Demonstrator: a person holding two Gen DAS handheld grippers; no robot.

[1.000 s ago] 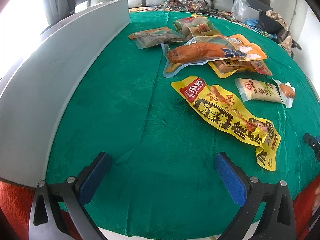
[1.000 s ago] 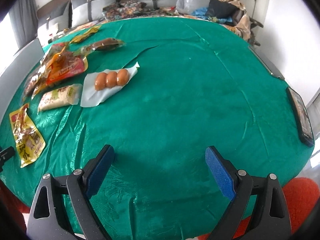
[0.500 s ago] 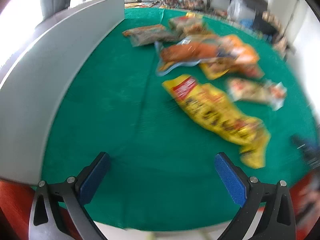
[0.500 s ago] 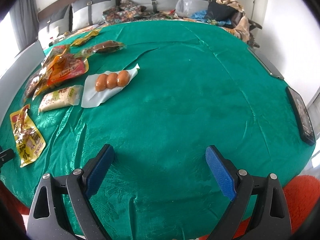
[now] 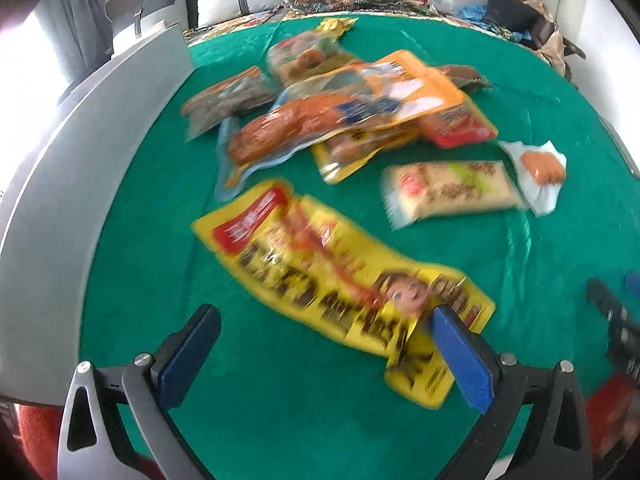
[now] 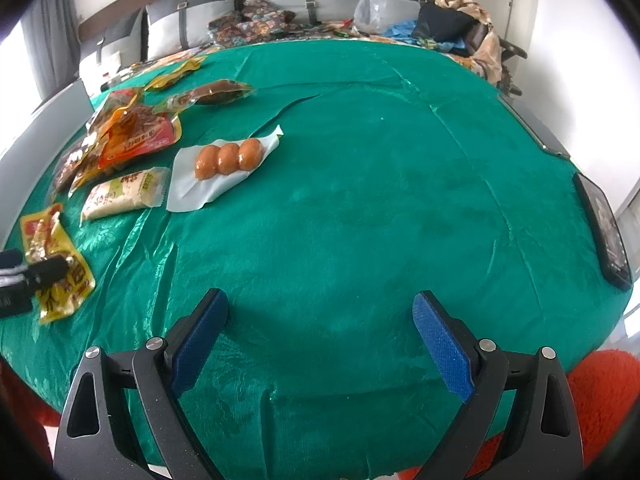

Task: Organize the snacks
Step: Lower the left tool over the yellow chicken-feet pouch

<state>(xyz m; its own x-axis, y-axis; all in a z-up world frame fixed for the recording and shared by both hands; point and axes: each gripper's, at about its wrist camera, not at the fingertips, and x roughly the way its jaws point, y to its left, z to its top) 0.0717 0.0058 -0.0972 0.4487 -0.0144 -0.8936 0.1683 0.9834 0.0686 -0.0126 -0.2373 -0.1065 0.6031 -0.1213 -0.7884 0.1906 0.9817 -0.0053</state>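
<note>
A long yellow snack packet [image 5: 340, 280] lies on the green tablecloth [image 5: 280, 400] just ahead of my left gripper [image 5: 324, 348], which is open and empty; its right finger overlaps the packet's near end. Beyond lie a pale rice-cracker packet [image 5: 448, 190], a white pack of three sausages [image 5: 540, 168], and a pile of orange and clear meat packets [image 5: 348, 116]. My right gripper [image 6: 320, 332] is open and empty over bare cloth. In its view the sausage pack [image 6: 228, 158], cracker packet [image 6: 124, 192] and yellow packet [image 6: 56, 264] lie at left.
A grey panel [image 5: 80, 184] runs along the table's left edge. A dark phone or tablet [image 6: 604, 224] lies at the right edge. Sofa cushions and clutter [image 6: 304, 4] sit behind the table. The left gripper's tip [image 6: 28, 276] shows at the right wrist view's left edge.
My left gripper has moved forward and right toward the yellow packet, which now reaches its right finger; the view is blurred. The right gripper has barely moved.
</note>
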